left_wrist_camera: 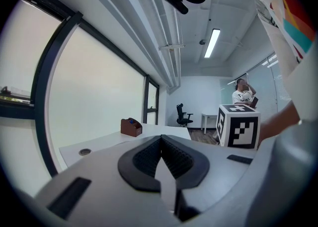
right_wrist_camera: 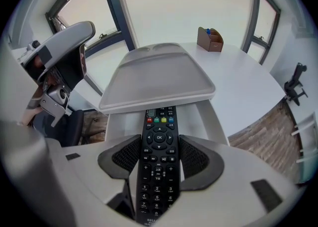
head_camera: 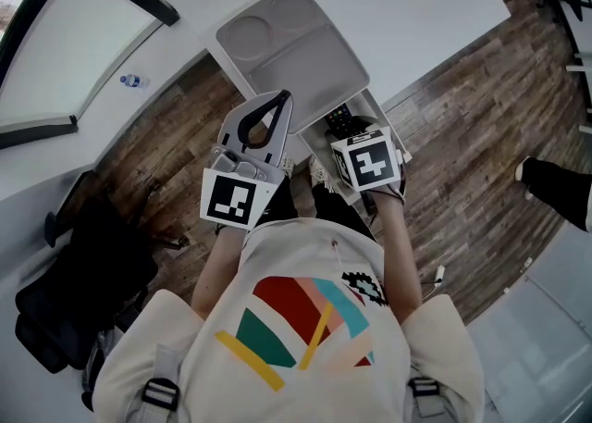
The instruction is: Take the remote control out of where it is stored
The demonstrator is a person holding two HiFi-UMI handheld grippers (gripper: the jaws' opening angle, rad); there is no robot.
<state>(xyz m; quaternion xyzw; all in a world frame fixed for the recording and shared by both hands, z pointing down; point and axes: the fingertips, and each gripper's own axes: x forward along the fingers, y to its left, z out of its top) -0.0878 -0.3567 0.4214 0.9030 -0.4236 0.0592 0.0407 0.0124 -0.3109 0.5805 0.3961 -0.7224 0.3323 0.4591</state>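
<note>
The right gripper (right_wrist_camera: 159, 144) has its fingers (right_wrist_camera: 194, 159) closed on the two long sides of the remote control (right_wrist_camera: 157, 176). The remote runs straight along the line the gripper points, number keys nearest, coloured keys at the far end. That far end sits at the front edge of the grey tray (right_wrist_camera: 156, 74), over the open white compartment (right_wrist_camera: 211, 121) beneath it. Any pull would likely have to follow the remote's own length, back toward the person. The left gripper (left_wrist_camera: 161, 146) is off to the side, raised, its fingers together on nothing. Counted: one remote control, one compartment, one tray, and one brown holder (right_wrist_camera: 209, 39) farther off on the desk (right_wrist_camera: 238, 82).
</note>
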